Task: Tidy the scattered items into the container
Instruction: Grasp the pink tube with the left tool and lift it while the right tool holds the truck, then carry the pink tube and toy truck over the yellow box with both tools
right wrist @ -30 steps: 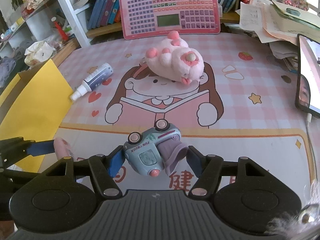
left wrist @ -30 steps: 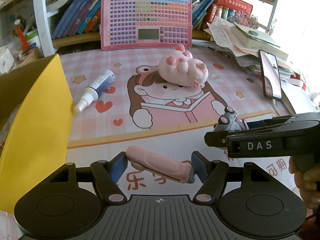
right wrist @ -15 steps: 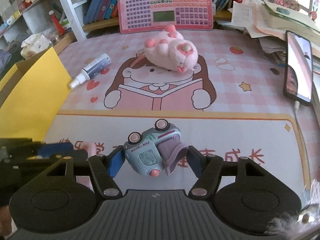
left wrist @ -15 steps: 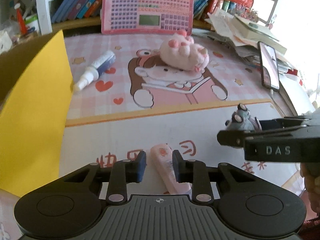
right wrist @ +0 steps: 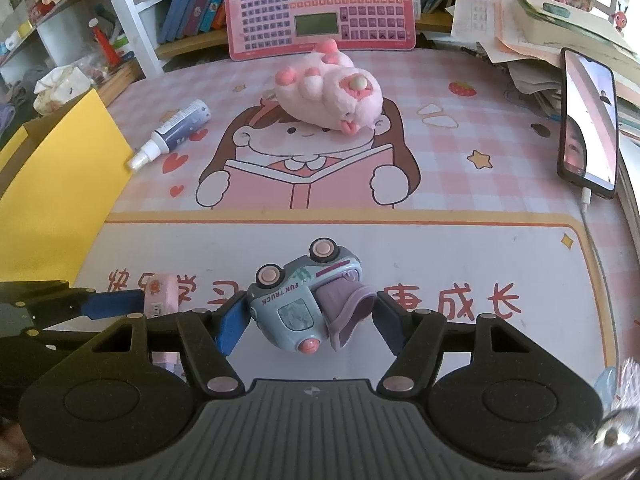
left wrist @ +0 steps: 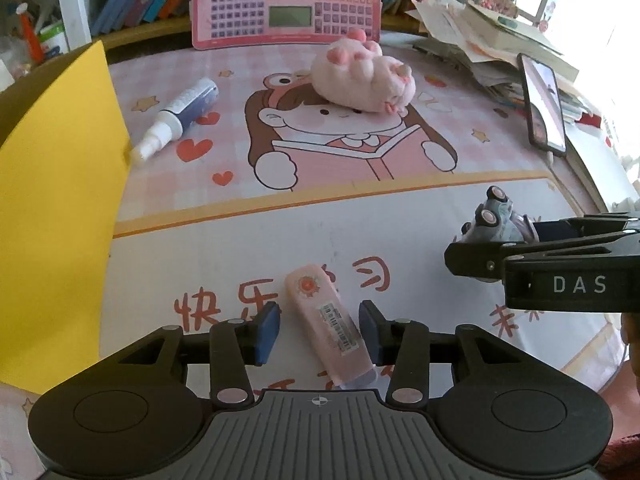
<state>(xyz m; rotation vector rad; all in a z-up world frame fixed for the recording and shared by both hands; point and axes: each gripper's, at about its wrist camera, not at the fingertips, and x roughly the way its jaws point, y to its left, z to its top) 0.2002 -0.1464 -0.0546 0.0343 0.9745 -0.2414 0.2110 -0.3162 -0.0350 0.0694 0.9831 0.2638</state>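
Still early in the tidying: toy truck (right wrist: 306,304) held in right gripper (right wrist: 306,318) jaws, pink eraser (left wrist: 326,320) on surface between opening left gripper (left wrist: 319,326) jaws, spray bottle (left wrist: 178,122) and plush toy (left wrist: 362,76) still outside yellow container (left wrist: 56,208).

Open mat (right wrist: 460,248) ahead of both grippers; yellow box wall (left wrist: 56,184) blocks left, paper stack (right wrist: 560,40) right.

Readable text on toy, gripper and mat
"FUN TRUCK" on the toy truck (right wrist: 304,304); "DAS" on the right gripper (left wrist: 578,284); red characters on the desk mat (right wrist: 460,240), perhaps "快乐学习"
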